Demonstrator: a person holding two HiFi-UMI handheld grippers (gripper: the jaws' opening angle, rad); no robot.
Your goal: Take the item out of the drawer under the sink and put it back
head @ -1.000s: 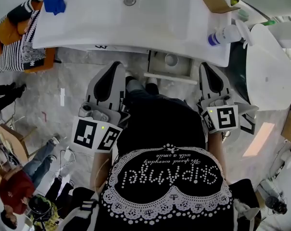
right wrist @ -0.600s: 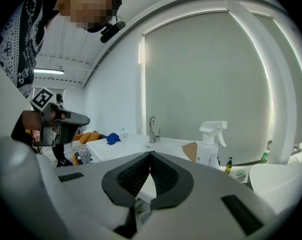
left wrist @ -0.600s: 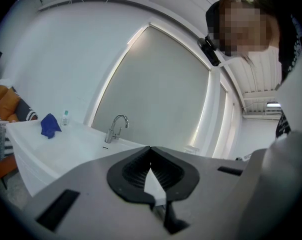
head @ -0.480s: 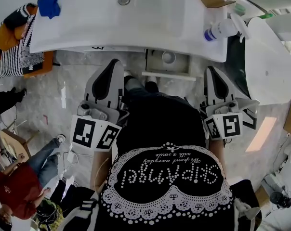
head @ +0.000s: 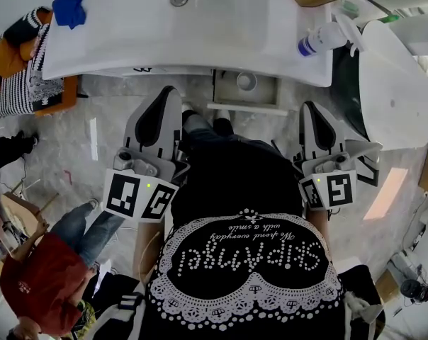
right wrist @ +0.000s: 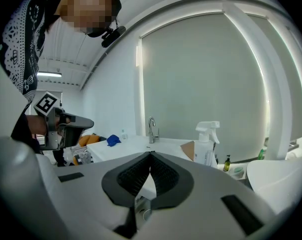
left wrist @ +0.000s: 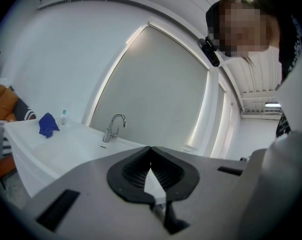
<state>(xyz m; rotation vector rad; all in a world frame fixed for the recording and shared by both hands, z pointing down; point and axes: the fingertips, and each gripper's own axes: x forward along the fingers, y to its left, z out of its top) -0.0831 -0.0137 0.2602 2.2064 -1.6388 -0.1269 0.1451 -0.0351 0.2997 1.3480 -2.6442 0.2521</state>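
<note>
Item (head: 246, 81): small, round, cup-like, in drawer (head: 228, 106) under sink (head: 221, 27); probably light, rigid; take by rim. My left hand-held gripper (head: 169, 92) and right hand-held gripper (head: 310, 108): closed, empty.

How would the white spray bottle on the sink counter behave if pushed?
The spray bottle stands upright, tall and narrow, so it would probably tip rather than slide. Its smooth plastic body may be slippery to grip.

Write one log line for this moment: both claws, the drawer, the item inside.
left claw: shut, empty | right claw: shut, empty | drawer: open under sink | round item: inside drawer, not held
</note>
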